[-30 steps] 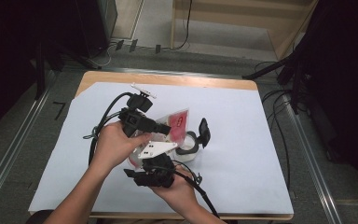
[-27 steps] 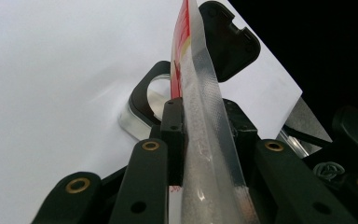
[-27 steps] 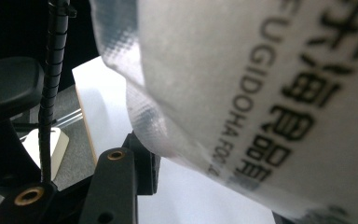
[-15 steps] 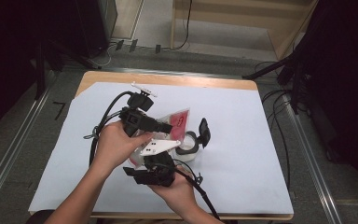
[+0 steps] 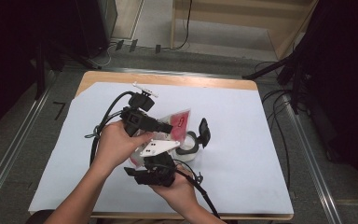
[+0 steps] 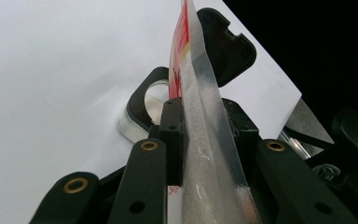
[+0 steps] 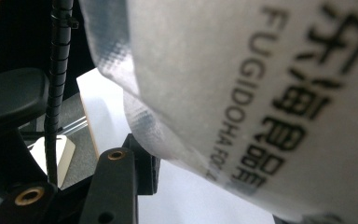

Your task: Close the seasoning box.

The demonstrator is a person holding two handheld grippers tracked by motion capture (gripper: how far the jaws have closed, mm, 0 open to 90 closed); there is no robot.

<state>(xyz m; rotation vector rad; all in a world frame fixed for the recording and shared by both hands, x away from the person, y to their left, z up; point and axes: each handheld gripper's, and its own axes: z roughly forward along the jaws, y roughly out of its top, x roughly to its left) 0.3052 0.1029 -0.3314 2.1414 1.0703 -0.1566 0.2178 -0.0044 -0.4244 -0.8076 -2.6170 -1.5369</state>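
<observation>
Down low, near the person, the right gripper [image 5: 156, 161] has its jaws clamped on the see-through bag [image 5: 179, 122]. Farther up, the left gripper [image 6: 205, 135] pinches the bag's edge, above the white counter [image 5: 242, 140], beside a black-lidded jar [image 5: 189, 145].

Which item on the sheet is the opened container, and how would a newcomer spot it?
Start at the white sheet covering the table and go to its middle, just right of the two hands. Beside the red-and-clear pouch lies the round container with a black rim. Its black lid stands flipped up, unlike the flat pouch.
</observation>
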